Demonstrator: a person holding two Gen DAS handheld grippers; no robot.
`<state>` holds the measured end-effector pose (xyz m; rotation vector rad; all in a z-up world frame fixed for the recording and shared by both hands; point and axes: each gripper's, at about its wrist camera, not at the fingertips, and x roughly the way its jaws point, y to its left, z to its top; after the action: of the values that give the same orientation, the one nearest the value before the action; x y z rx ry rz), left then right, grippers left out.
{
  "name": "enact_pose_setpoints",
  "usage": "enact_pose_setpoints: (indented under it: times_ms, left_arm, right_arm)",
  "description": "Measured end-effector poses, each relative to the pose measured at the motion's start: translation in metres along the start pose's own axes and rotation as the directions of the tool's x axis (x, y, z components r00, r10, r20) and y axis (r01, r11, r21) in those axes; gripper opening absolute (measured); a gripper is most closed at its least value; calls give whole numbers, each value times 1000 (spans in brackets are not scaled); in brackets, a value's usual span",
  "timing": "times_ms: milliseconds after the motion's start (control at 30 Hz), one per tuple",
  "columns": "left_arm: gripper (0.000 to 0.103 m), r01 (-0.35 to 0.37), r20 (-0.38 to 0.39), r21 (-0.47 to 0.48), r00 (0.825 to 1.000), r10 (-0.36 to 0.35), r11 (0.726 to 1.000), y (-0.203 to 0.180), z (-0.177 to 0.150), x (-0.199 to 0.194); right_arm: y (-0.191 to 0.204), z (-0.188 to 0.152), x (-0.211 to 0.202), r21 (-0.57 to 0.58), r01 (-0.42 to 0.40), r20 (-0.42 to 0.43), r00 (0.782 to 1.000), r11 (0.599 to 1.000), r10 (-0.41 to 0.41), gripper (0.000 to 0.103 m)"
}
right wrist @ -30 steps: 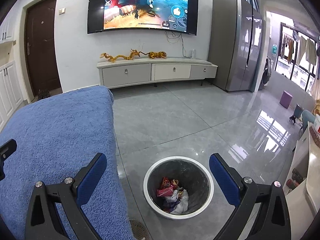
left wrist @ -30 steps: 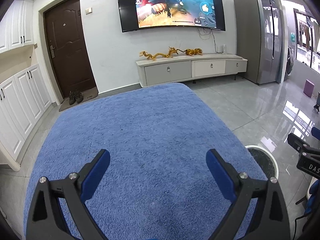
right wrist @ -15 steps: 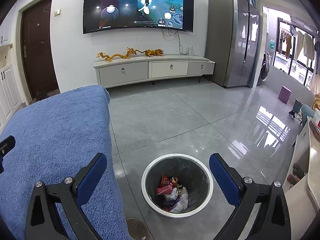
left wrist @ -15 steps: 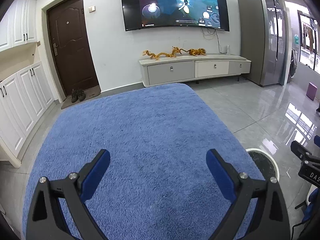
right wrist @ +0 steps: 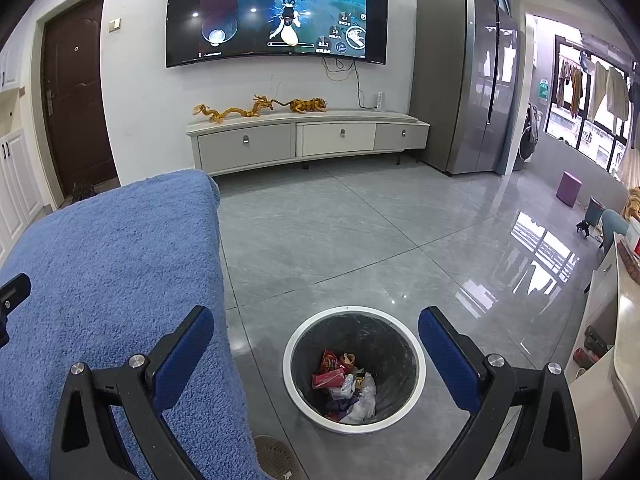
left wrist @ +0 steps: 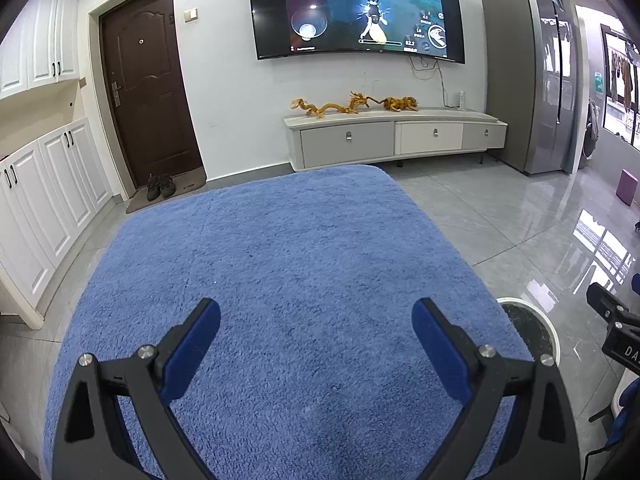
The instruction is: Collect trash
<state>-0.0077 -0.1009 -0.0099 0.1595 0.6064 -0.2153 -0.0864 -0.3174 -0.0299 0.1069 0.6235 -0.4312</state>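
Note:
A round trash bin [right wrist: 400, 320] with a white rim stands on the grey tile floor beside the blue-covered table [right wrist: 112, 264]. Several crumpled wrappers [right wrist: 344, 380], red and white, lie in its bottom. My right gripper [right wrist: 316, 324] is open and empty, held above the bin. My left gripper [left wrist: 316, 316] is open and empty above the blue cloth [left wrist: 280, 272], which shows no trash. The bin's rim [left wrist: 548, 324] peeks past the table's right edge in the left wrist view, near part of the right gripper [left wrist: 616, 320].
A white TV cabinet [right wrist: 312, 140] with golden dragon figures stands at the far wall under a large TV [right wrist: 280, 12]. A grey fridge [right wrist: 468, 80] is at the right. A brown door [left wrist: 148, 92] and white cupboards [left wrist: 44, 200] are at the left. A white counter [right wrist: 616, 320] is at the right edge.
Both grippers have risen and tilted slightly, so the room shifts down in view. Both stay open and empty. The bin's contents are unchanged.

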Motion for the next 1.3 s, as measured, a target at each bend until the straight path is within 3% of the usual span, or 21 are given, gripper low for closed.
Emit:
enact_pose_setpoints:
  times_ms: [1300]
  left_arm:
    - [97,17,-6,-16,1000,-17,1000,2,-5,-9]
  right_arm:
    - [7,-3,-11,-25,3,-1,1000,1000,-3,103]
